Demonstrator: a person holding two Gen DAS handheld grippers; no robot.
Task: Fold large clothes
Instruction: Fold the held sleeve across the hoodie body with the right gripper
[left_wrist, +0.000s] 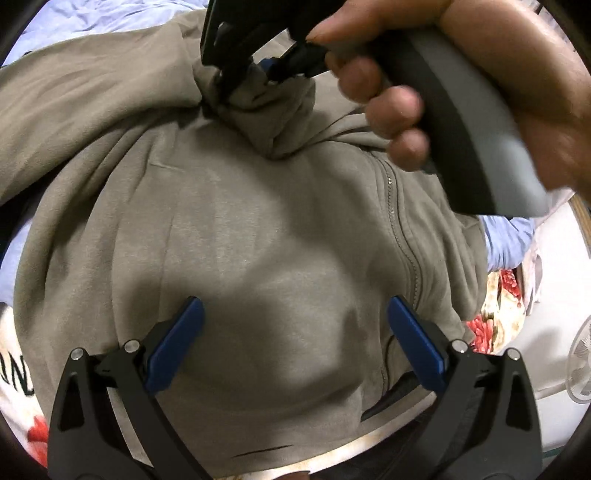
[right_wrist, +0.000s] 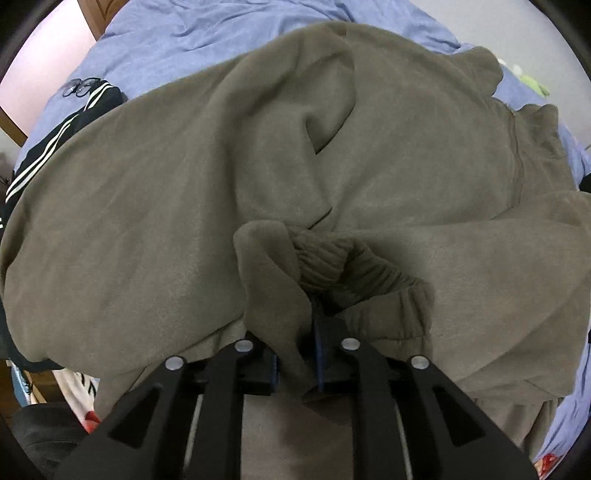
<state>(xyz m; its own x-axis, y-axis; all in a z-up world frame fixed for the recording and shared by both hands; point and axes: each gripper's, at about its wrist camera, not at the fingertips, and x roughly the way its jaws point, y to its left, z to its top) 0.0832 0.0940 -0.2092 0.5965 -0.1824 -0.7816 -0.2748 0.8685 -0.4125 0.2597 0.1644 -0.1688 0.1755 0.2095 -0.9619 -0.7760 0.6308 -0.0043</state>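
The large olive-grey fleece zip jacket (left_wrist: 258, 221) lies spread over a light blue bedsheet (right_wrist: 207, 40). The right gripper (right_wrist: 297, 347) is clamped on its ribbed cuff (right_wrist: 332, 266), while the left gripper (left_wrist: 293, 339) hangs over the jacket's front, blue pads (left_wrist: 175, 343) wide apart, beside the zipper (left_wrist: 404, 236).

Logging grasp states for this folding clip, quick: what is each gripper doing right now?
Left gripper: open, holding nothing, above the grey hoodie.
Right gripper: closed on the hoodie's ribbed cuff.
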